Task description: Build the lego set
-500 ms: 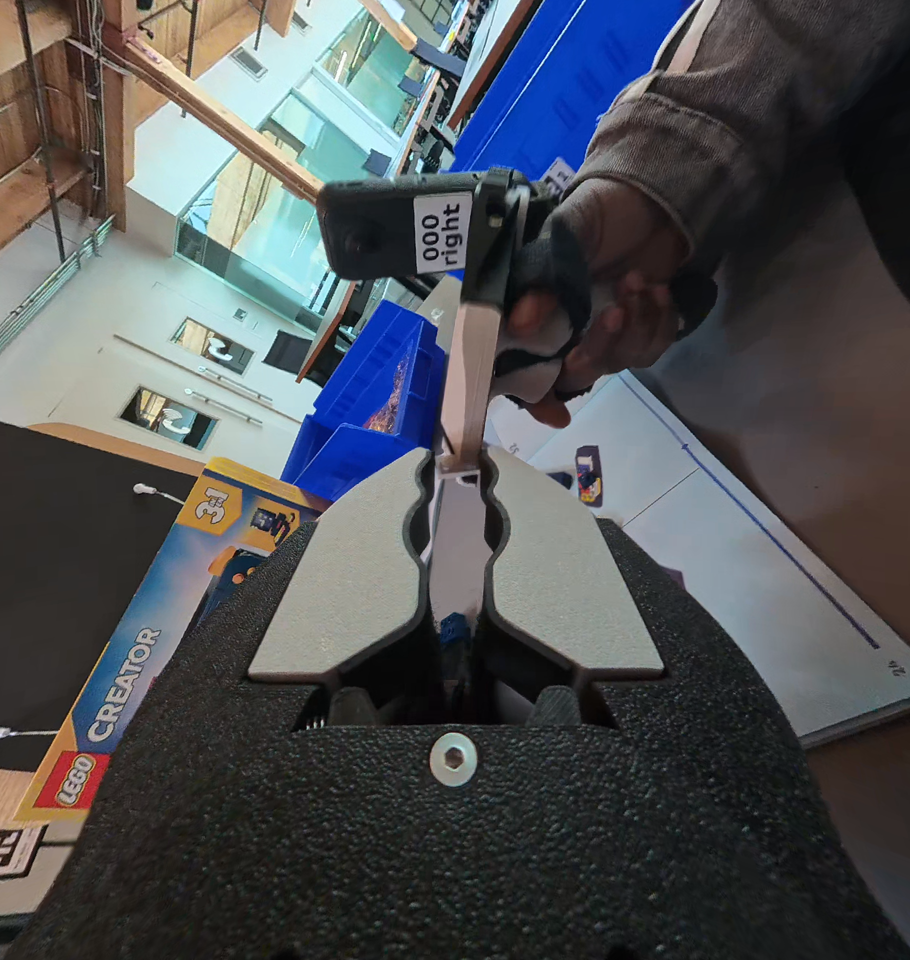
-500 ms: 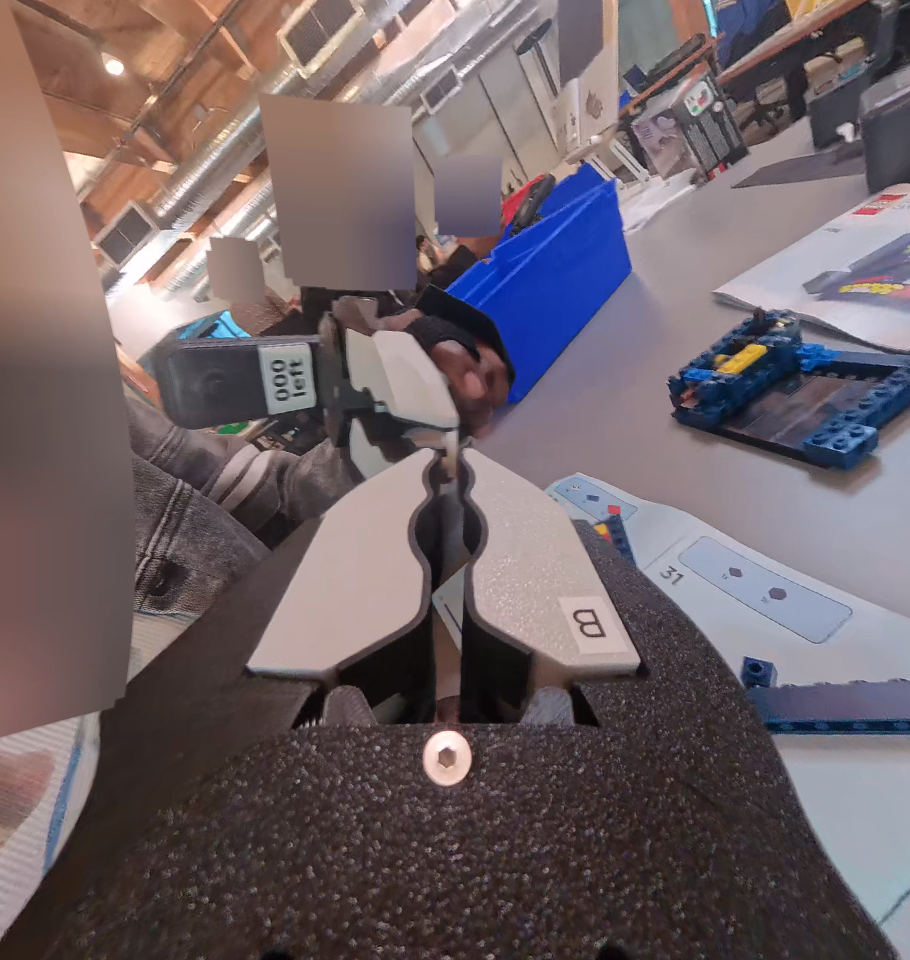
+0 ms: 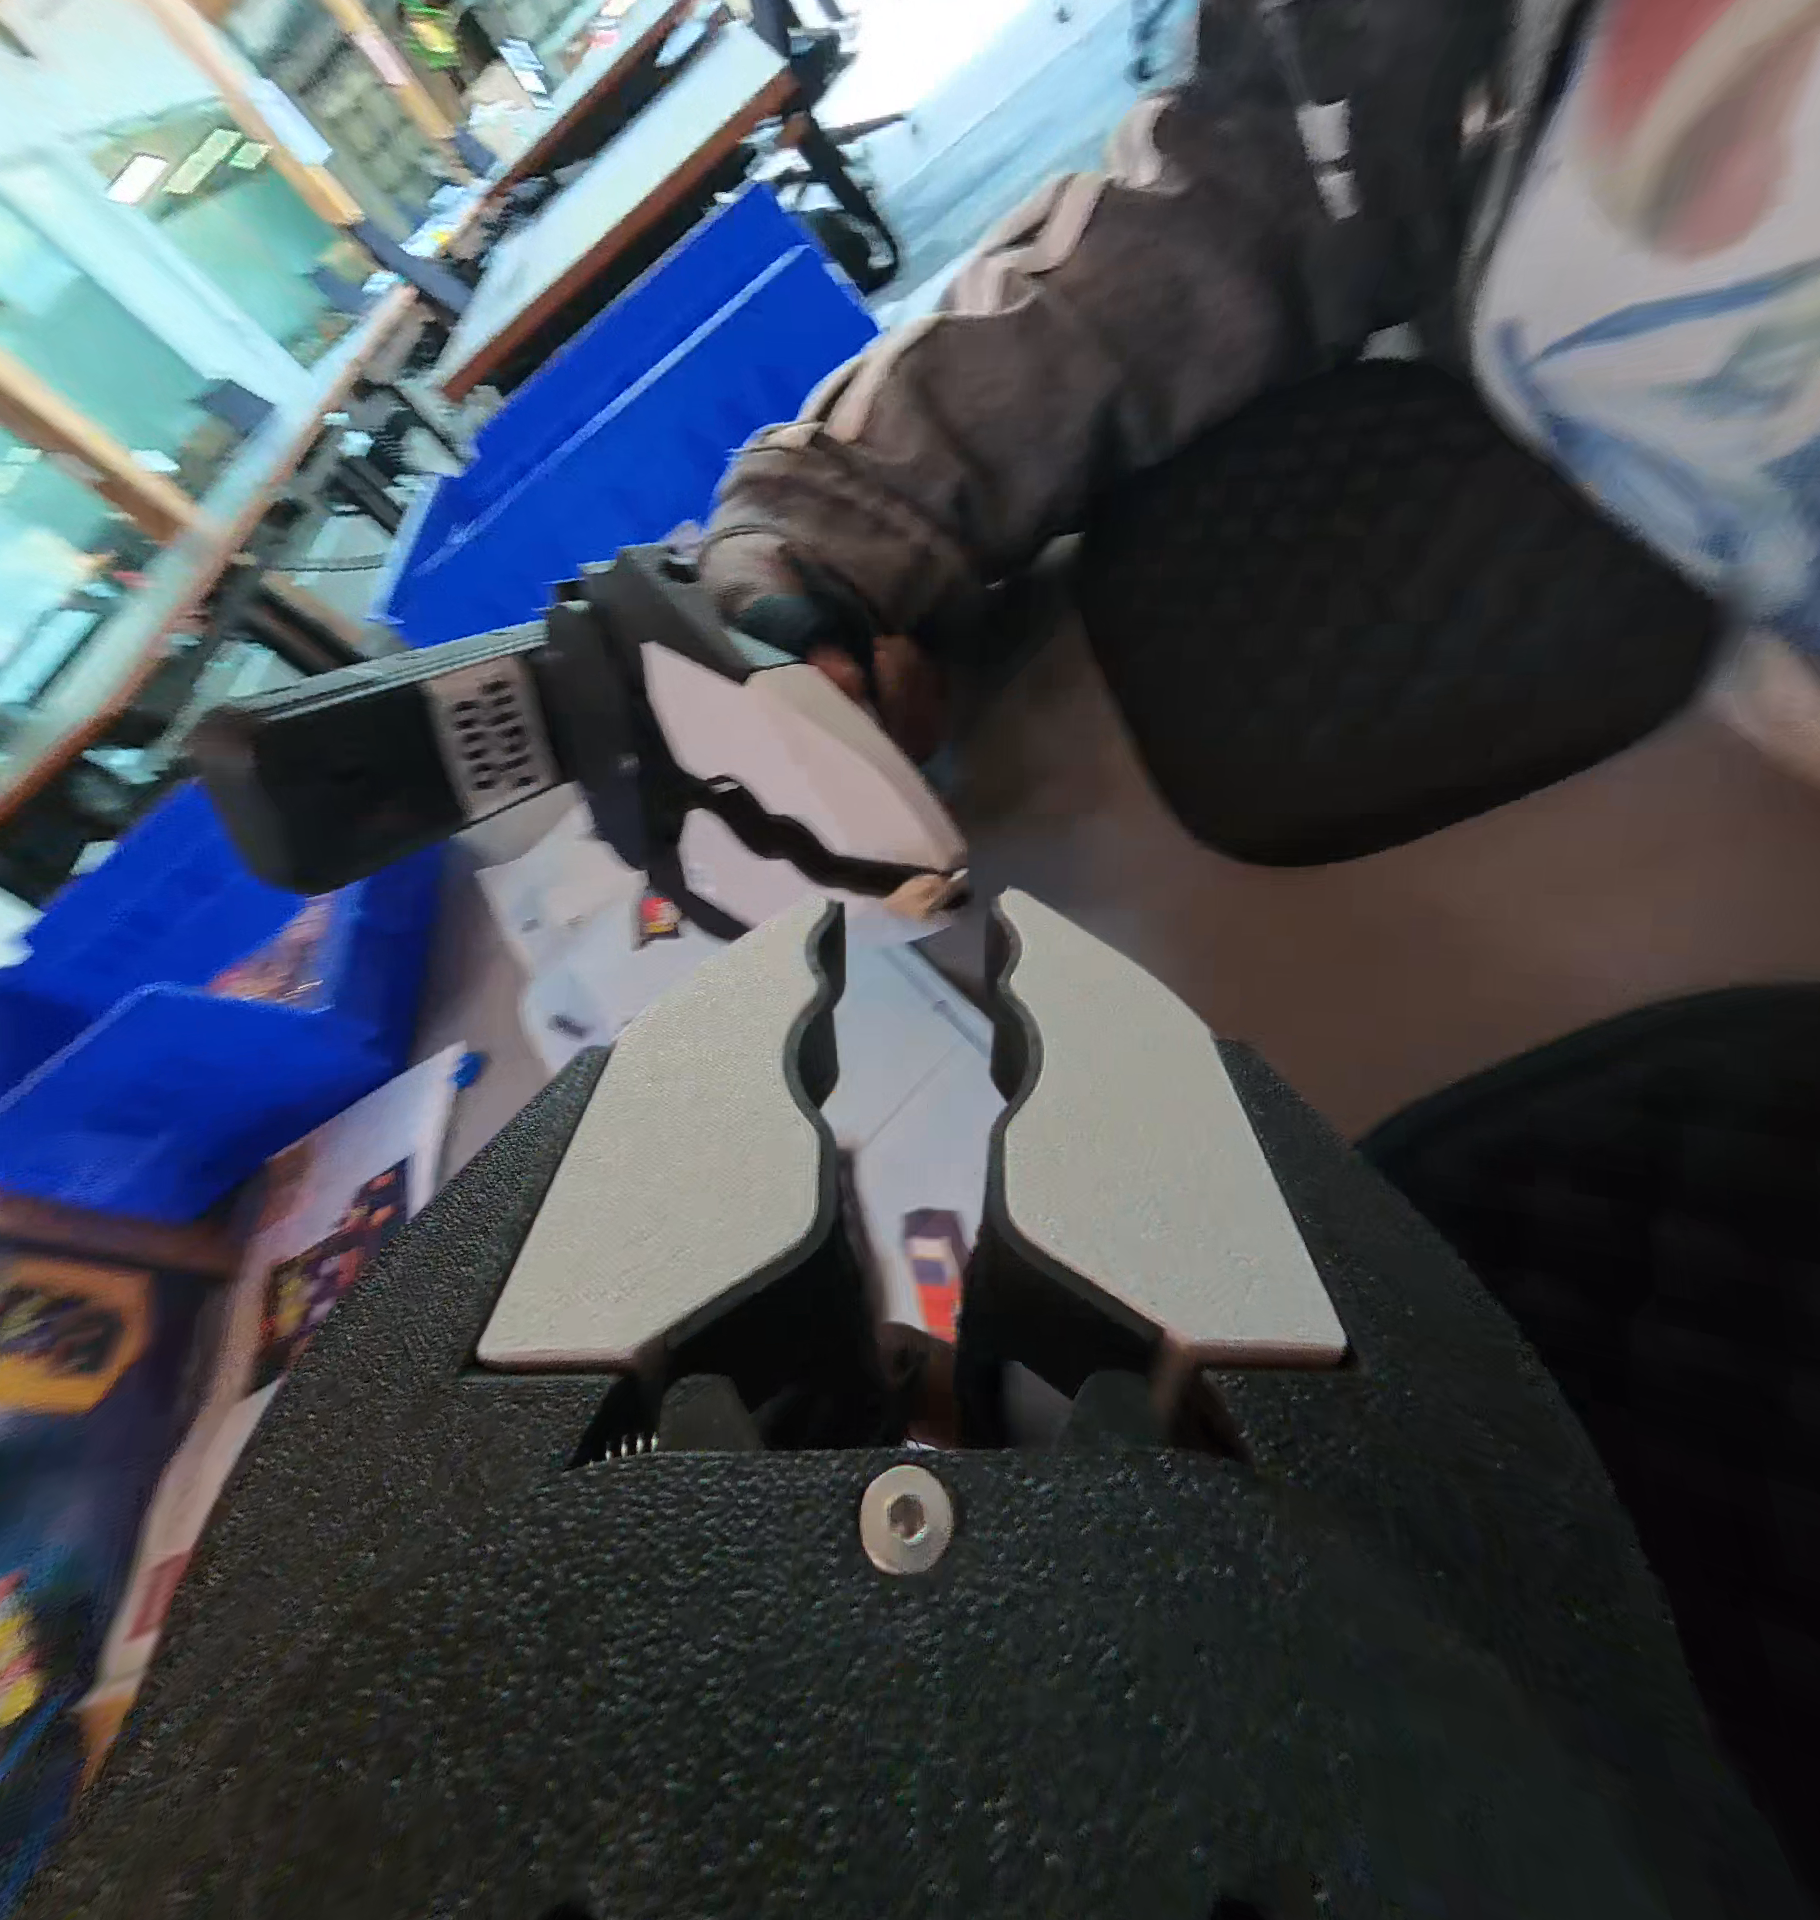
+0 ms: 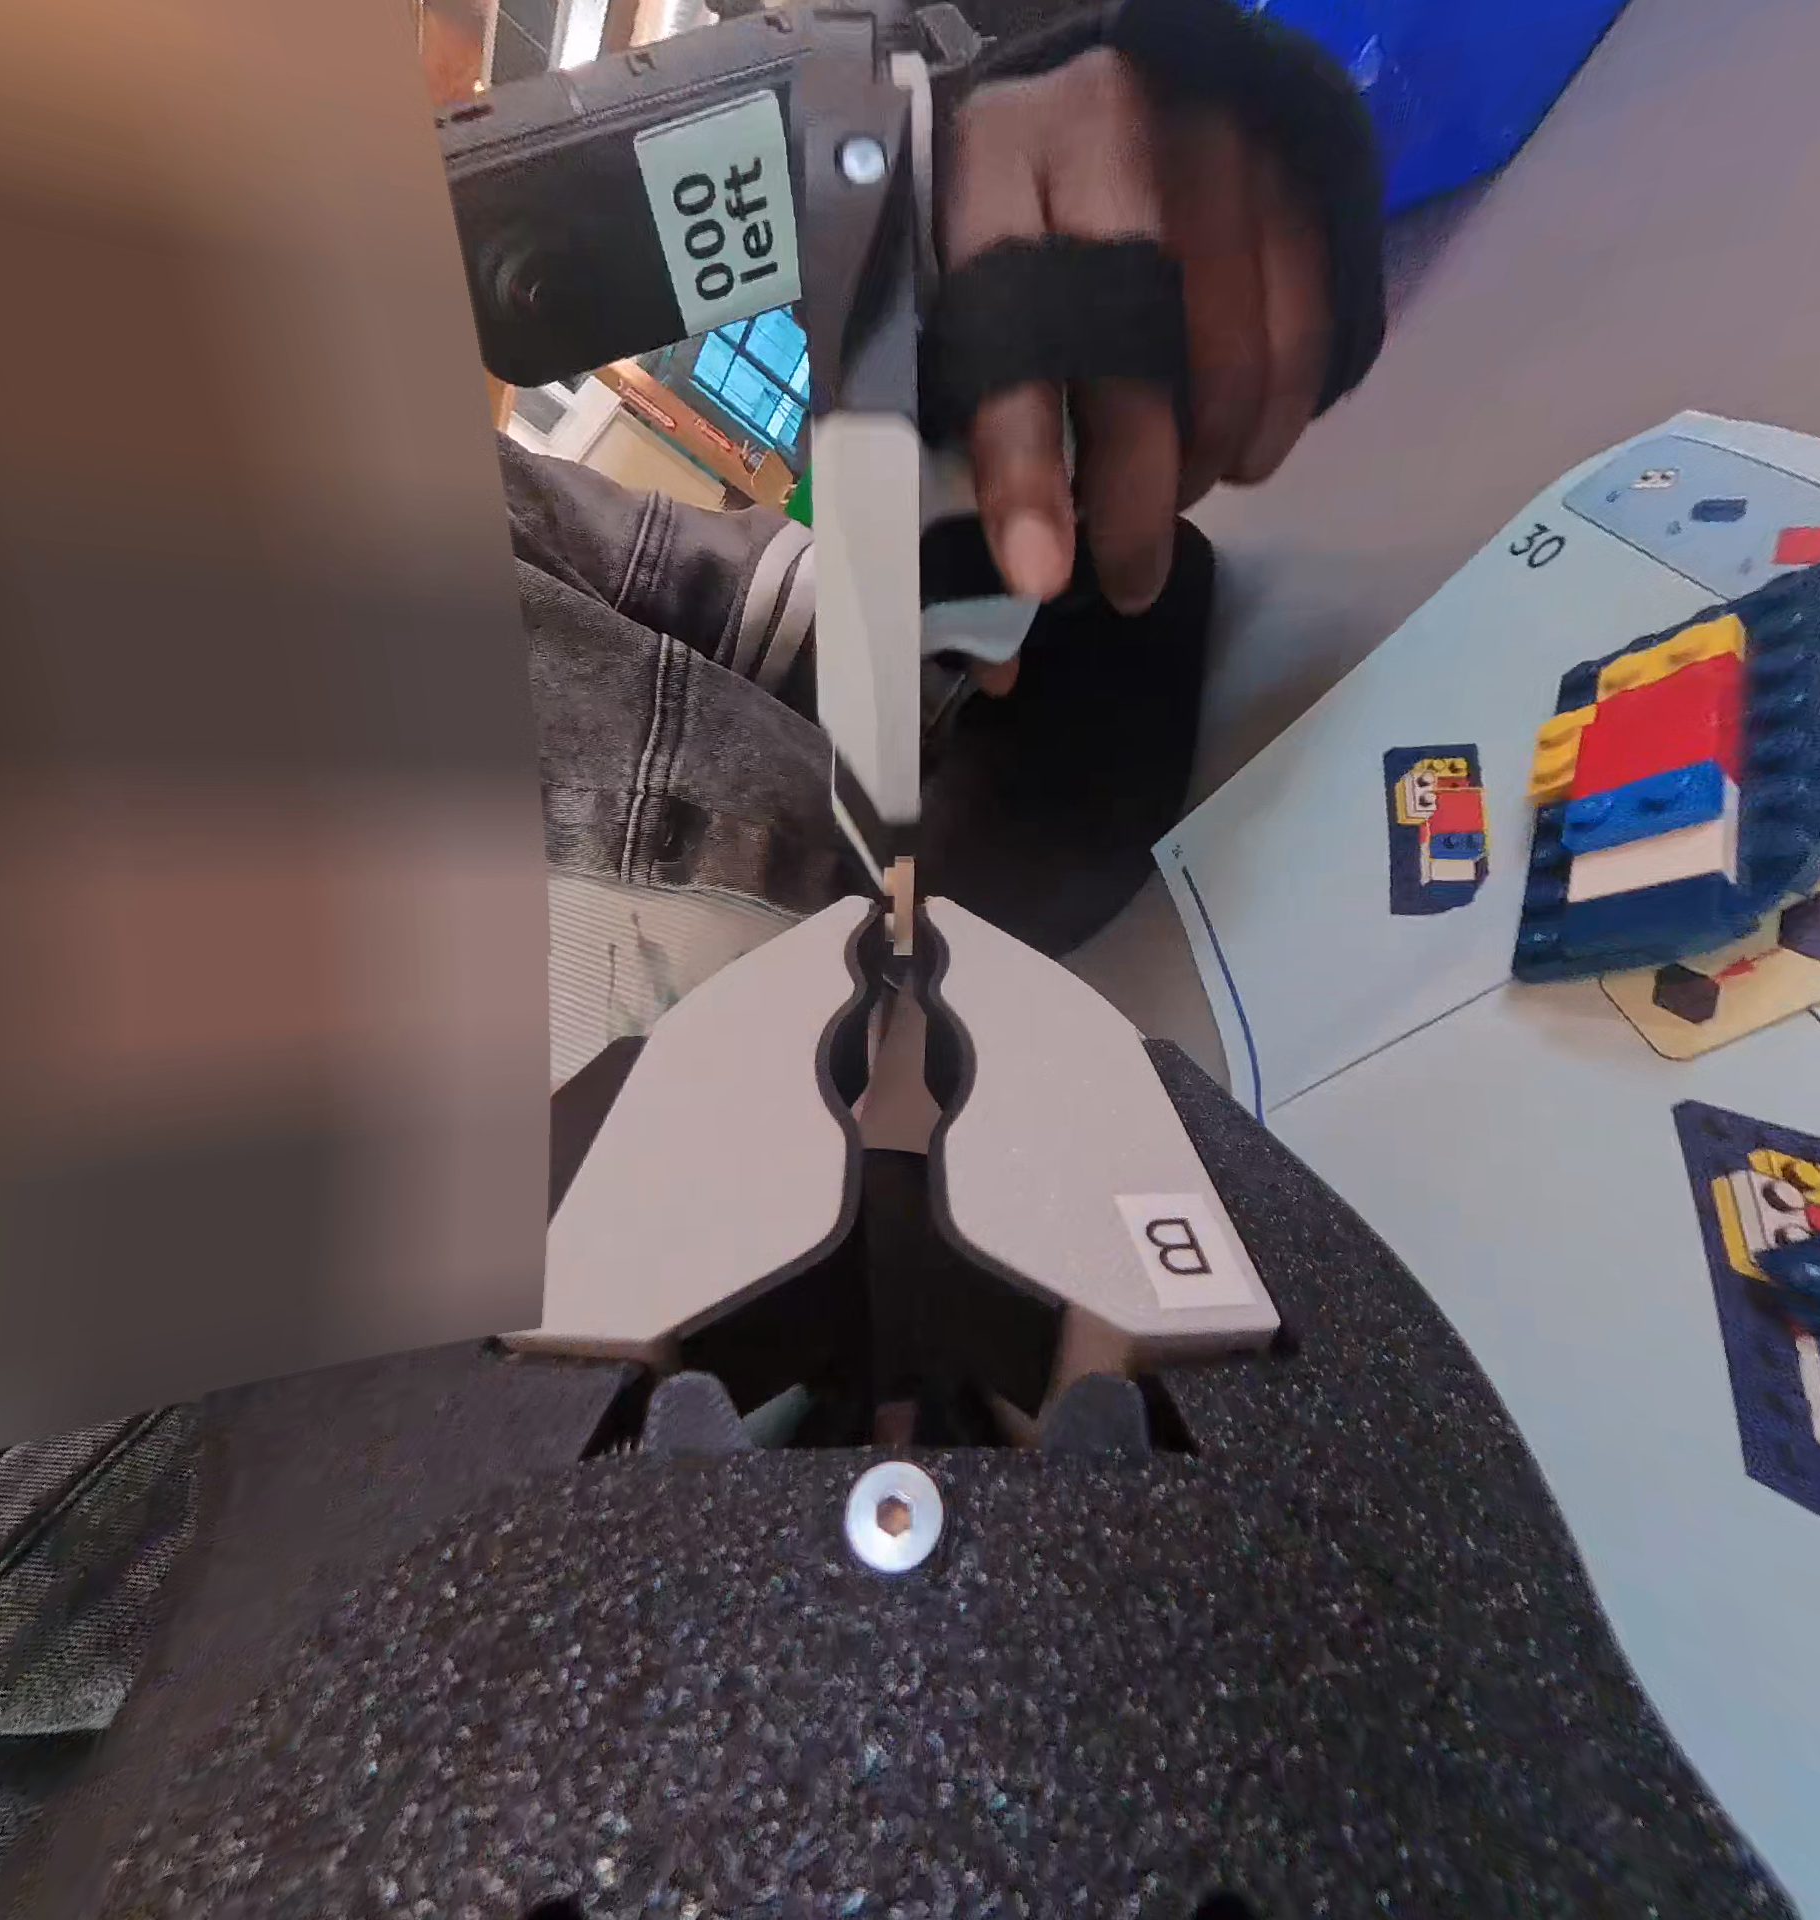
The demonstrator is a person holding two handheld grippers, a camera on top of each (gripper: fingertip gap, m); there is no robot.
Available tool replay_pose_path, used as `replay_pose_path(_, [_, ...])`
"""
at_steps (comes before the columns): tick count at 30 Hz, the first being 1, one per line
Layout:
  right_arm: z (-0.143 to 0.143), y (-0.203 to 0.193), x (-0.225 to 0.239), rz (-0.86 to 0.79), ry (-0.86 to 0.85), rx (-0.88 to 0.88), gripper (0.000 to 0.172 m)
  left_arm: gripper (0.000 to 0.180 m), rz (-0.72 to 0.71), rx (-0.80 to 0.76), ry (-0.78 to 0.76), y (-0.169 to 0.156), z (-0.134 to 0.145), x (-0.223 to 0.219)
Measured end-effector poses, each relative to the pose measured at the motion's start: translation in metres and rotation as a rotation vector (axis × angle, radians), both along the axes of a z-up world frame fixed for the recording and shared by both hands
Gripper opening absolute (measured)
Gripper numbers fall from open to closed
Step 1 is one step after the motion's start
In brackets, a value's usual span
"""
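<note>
Your right gripper (image 4: 898, 920) had its fingertips pinched on a small tan piece (image 4: 898, 902), which stuck out past the tips. Your left gripper (image 3: 916, 925) stood with its 2 fingers parted and nothing between them; its tips hung just beside the tan piece, apart from it. In the right wrist view the left gripper pointed down at the piece edge-on, held by your gloved hand (image 4: 1145, 312). An open instruction booklet (image 4: 1508, 1143) lay on the grey table (image 4: 1716, 260) to the right, and blue bins (image 3: 625, 416) stood farther off.
</note>
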State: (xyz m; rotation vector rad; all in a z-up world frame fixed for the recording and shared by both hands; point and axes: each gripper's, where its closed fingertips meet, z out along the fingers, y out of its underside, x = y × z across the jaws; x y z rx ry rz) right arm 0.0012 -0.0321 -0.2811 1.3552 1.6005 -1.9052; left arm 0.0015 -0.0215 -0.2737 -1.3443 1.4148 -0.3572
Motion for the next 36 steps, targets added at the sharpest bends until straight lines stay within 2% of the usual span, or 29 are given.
replay_pose_path(6, [-0.009, -0.007, 0.004, 0.042, -0.022, 0.056, 0.005, 0.015, -0.028, -0.036, 0.069, -0.003, -0.017, 0.008])
replay_pose_path(9, [-0.002, 0.000, -0.001, -0.004, 0.020, 0.052, 0.005, 0.008, -0.003, -0.096, 0.009, 0.001, -0.011, 0.004])
replay_pose_path(13, [0.015, 0.017, -0.015, -0.158, 0.207, 0.155, 0.008, 0.007, 0.070, -0.141, -0.138, 0.014, 0.004, -0.009])
replay_pose_path(15, [0.023, 0.031, -0.024, -0.286, 0.368, 0.318, 0.024, 0.007, 0.108, -0.210, -0.191, 0.019, 0.007, -0.018])
replay_pose_path(18, [0.029, 0.039, -0.026, -0.400, 0.590, 0.677, 0.022, 0.007, 0.157, -0.262, -0.237, 0.027, 0.004, -0.028])
replay_pose_path(21, [0.016, 0.037, -0.033, -0.403, 0.589, 0.876, 0.021, 0.007, 0.150, -0.297, -0.273, 0.027, 0.003, -0.029])
replay_pose_path(23, [0.011, 0.035, -0.036, -0.401, 0.583, 0.900, 0.019, 0.008, 0.155, -0.292, -0.256, 0.027, 0.001, -0.030])
replay_pose_path(24, [0.011, 0.036, -0.037, -0.412, 0.585, 0.906, 0.009, 0.008, 0.159, -0.293, -0.237, 0.027, -0.001, -0.030])
replay_pose_path(28, [0.007, 0.035, -0.038, -0.410, 0.555, 0.866, 0.007, 0.008, 0.167, -0.298, -0.218, 0.028, -0.006, -0.031])
replay_pose_path(30, [0.002, 0.036, -0.039, -0.402, 0.548, 0.905, 0.007, 0.008, 0.177, -0.323, -0.189, 0.027, -0.011, -0.032])
replay_pose_path(31, [-0.001, 0.038, -0.040, -0.404, 0.537, 0.924, 0.007, 0.014, 0.202, -0.338, -0.146, 0.027, -0.018, -0.036])
replay_pose_path(34, [-0.019, 0.047, -0.041, -0.390, 0.439, 0.963, 0.007, 0.051, 0.377, -0.365, 0.067, 0.037, -0.050, -0.071])
replay_pose_path(36, [-0.034, 0.052, -0.042, -0.371, 0.375, 1.009, 0.007, 0.061, 0.433, -0.398, 0.133, 0.041, -0.068, -0.082])
